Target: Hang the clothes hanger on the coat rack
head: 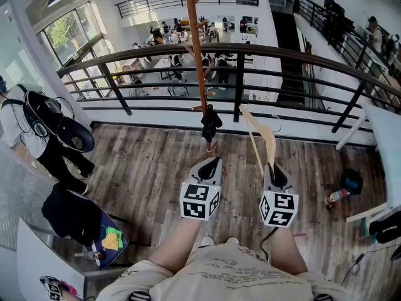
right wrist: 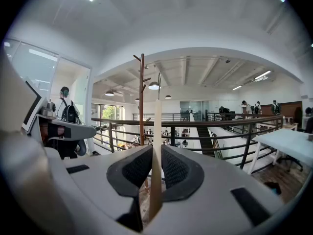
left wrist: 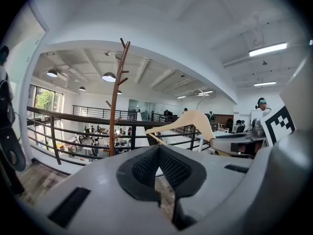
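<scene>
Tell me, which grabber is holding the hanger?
The right gripper: its jaws are clamped on the pale wooden hanger. The left gripper has its jaws shut with nothing between them.

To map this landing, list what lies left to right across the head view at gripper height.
black backpack → left gripper → right gripper, shut on the wooden hanger → small dark object on the floor → white table. I skip the coat rack, which lines up with the left gripper.

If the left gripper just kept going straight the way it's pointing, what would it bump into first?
Probably the railing. The left gripper points just right of the coat rack, so it seems to miss it, though depth is hard to judge.
</scene>
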`<state>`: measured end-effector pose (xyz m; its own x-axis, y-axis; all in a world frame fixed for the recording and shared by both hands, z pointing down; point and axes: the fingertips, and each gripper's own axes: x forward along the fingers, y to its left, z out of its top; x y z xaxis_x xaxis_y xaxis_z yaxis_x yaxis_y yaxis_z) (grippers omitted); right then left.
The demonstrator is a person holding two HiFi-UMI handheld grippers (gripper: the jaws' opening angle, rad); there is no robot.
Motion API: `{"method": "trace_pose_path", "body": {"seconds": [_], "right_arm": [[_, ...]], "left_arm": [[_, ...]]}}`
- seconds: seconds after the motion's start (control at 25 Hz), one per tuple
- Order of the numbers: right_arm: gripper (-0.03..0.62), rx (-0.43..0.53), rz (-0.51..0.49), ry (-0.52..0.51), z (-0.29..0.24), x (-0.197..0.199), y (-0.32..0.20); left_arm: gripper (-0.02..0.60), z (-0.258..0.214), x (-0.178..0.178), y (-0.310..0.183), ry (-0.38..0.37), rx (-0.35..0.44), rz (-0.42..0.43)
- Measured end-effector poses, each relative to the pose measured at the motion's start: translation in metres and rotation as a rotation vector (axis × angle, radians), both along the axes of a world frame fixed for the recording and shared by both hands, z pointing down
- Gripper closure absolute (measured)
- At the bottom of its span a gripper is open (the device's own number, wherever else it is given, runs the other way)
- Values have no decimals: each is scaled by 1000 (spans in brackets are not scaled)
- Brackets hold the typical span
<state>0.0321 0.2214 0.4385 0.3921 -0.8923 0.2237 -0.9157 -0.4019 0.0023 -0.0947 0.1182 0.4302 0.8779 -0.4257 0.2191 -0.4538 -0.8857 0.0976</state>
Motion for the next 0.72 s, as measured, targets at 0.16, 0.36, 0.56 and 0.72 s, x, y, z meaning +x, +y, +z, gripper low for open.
{"method": "trace_pose_path", "body": {"seconds": [0.16,0.36,0.56,0.72], "right_arm": [[543,7,-8,-2,4,5,13],[543,14,-16,-12,0,8,13],[543,18,-31,-1,0,18,9],[543,25,-46,9,0,22,8]], "left_arm": [[577,7,5,15,-6,-1,-2],[577,3,7,18,-4,-2,-13],[577,3,12,20,5,2,-32],[577,12,13,25,5,-10,-50]]}}
